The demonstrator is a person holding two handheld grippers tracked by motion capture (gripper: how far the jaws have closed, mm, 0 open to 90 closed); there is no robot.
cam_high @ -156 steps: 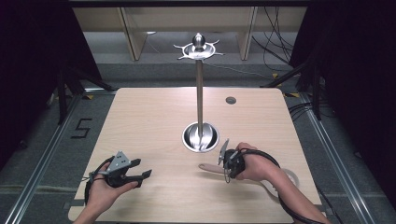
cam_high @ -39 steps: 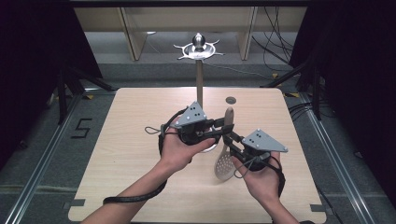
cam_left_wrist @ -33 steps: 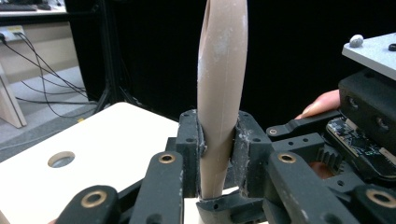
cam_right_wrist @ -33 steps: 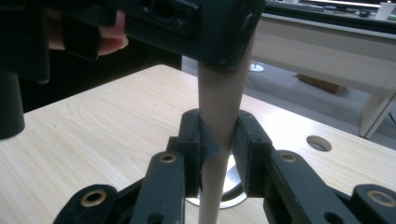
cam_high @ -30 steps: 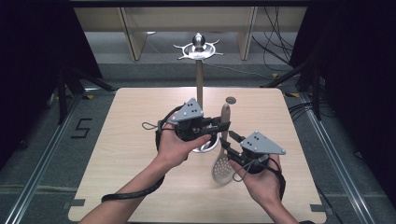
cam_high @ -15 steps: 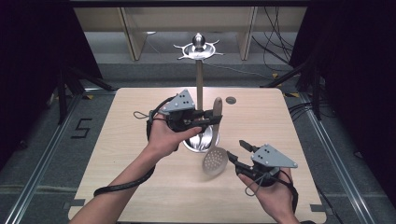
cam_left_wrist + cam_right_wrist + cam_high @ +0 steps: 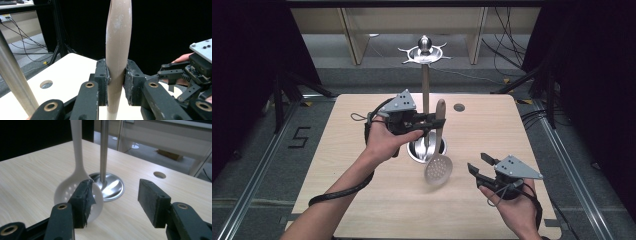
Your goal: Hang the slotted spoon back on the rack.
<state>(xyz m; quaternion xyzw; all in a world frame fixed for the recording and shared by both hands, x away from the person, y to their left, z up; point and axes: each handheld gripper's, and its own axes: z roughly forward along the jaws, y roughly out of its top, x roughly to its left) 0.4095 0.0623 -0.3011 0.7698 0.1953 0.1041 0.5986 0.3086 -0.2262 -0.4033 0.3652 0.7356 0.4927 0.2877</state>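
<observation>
Left gripper (image 7: pixel 432 121), held above the middle of the pale wooden table (image 7: pixel 337 165): jaws clamped on the beige handle of the long cream plastic slotted spoon (image 7: pixel 438 150), the grip sitting in the upper part of the handle. Spoon hanging near upright, round perforated bowl lowest, in front of the polished round steel base (image 7: pixel 418 150) of the tall metal utensil stand (image 7: pixel 425 92); bowl apparently clear of the tabletop, though contact hard to judge from above. In the left gripper view, handle (image 7: pixel 117 55) pinched squarely between both black pads, stand pole slanting past at far left. Small round hole (image 7: pixel 459 107) in the table beyond the stand, toward the far edge. Right gripper (image 7: pixel 478 164), low near the table's near right corner, just right of the spoon bowl: jaws spread apart, nothing between them (worn black padding on one pad). In the right gripper view, spoon bowl (image 7: pixel 65 192) partly behind the left-hand jaw, steel base behind it.
</observation>
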